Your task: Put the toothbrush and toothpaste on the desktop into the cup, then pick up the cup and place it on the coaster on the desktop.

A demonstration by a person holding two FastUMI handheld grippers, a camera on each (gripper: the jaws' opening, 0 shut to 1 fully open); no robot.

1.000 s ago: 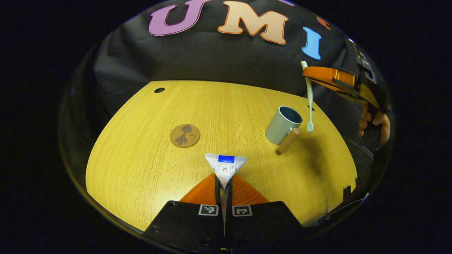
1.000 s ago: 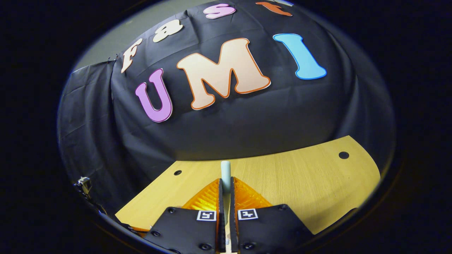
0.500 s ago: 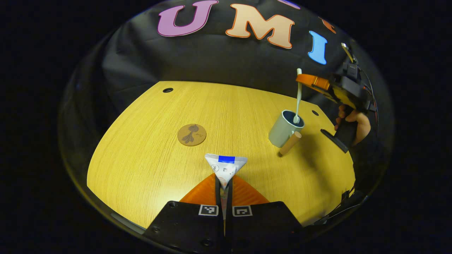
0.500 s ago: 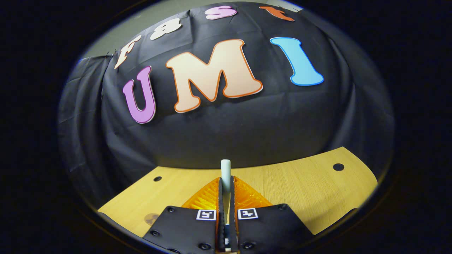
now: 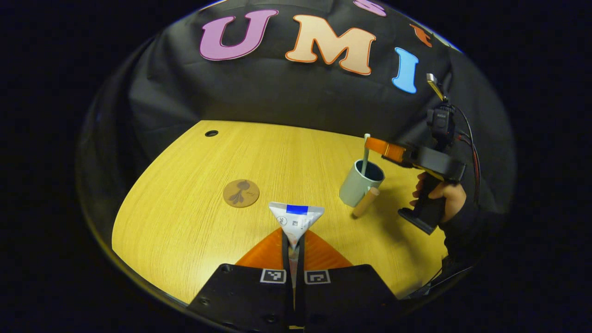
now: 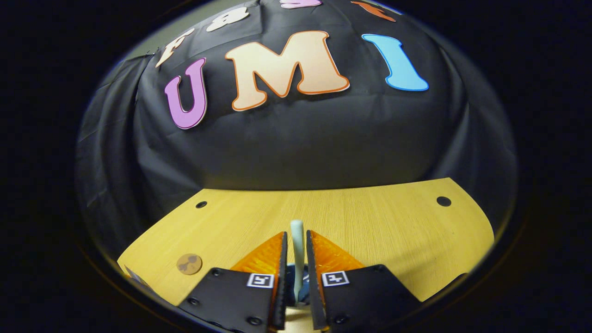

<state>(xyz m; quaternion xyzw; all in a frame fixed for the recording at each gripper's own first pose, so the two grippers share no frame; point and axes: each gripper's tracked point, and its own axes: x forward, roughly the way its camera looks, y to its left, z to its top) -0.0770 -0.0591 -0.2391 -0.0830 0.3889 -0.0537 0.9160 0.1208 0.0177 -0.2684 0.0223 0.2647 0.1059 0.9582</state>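
Left gripper view has the left gripper (image 5: 293, 247) low over the desk (image 5: 185, 240), its two fingers pressed together on the toothpaste (image 5: 296, 221), whose flat crimped end fans out past the tips. Taking the cup (image 5: 357, 184) as the landmark: it stands upright on the desk, to the right of the toothpaste and farther off; a short wooden cylinder (image 5: 366, 202) leans at its near right side (touching it, as far as one can see); the coaster (image 5: 241, 193) lies well to the cup's left, bare. The toothbrush (image 5: 365, 155) stands nearly upright in the cup, its lower end inside the mouth. The right gripper (image 5: 370, 144), held by a hand (image 5: 441, 199) to the cup's right, reaches over the rim at the toothbrush's upper part. Right gripper view looks along that gripper (image 6: 296, 245): its fingers are parted, with a gap on each side of the toothbrush (image 6: 297, 252) between them, and the cup's dark inside (image 6: 290, 284) shows directly below.
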